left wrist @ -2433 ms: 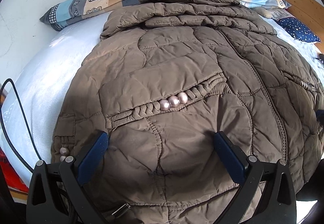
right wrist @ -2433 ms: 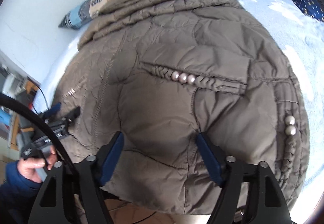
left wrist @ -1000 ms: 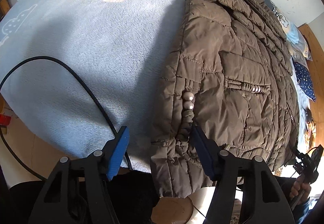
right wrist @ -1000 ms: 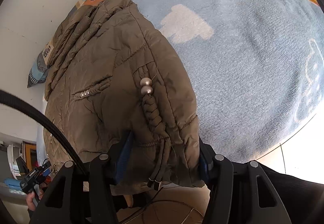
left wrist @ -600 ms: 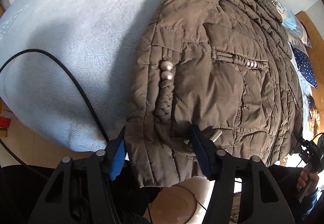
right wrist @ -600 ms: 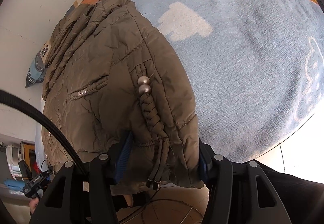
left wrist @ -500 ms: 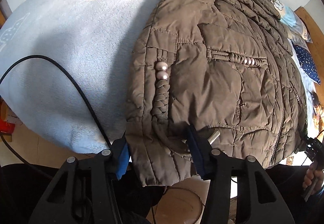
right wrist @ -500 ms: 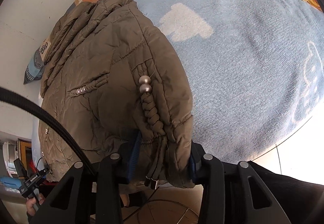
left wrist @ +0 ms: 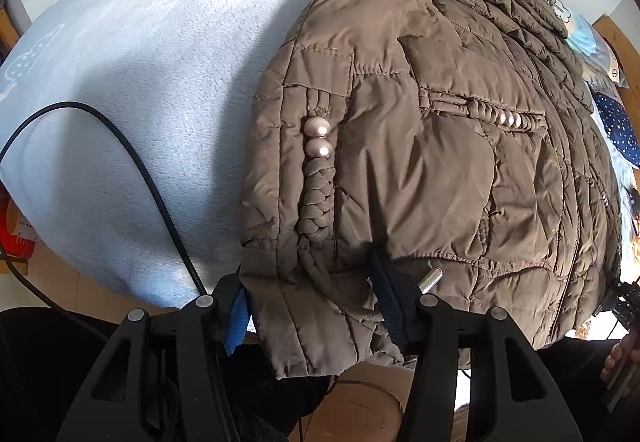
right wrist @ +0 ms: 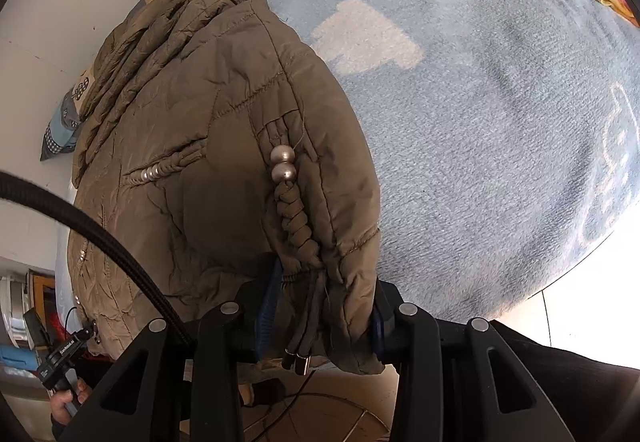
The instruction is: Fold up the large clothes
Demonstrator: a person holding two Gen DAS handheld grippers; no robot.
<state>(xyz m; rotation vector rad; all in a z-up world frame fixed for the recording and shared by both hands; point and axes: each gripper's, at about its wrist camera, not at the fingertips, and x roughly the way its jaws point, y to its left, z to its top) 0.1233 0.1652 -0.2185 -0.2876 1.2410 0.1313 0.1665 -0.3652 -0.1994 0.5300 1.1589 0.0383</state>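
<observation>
Both clamped on brown quilted puffer jacket [left wrist: 420,146] hem corners: left gripper [left wrist: 316,306], right gripper [right wrist: 320,318]; collar lying straight ahead.

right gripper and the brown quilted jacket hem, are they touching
Touching. The right wrist view shows the right gripper with both blue pads pressed against the bunched corner of the brown quilted jacket hem, fabric filling the gap.

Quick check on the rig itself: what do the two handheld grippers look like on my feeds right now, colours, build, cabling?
Both are matte black plastic frames with cut-out openings and silver screw heads. The left gripper and right gripper each carry blue pads on the fingers. A thin black cable trails by the left; a thicker ribbed black cable crosses the right view.
</observation>
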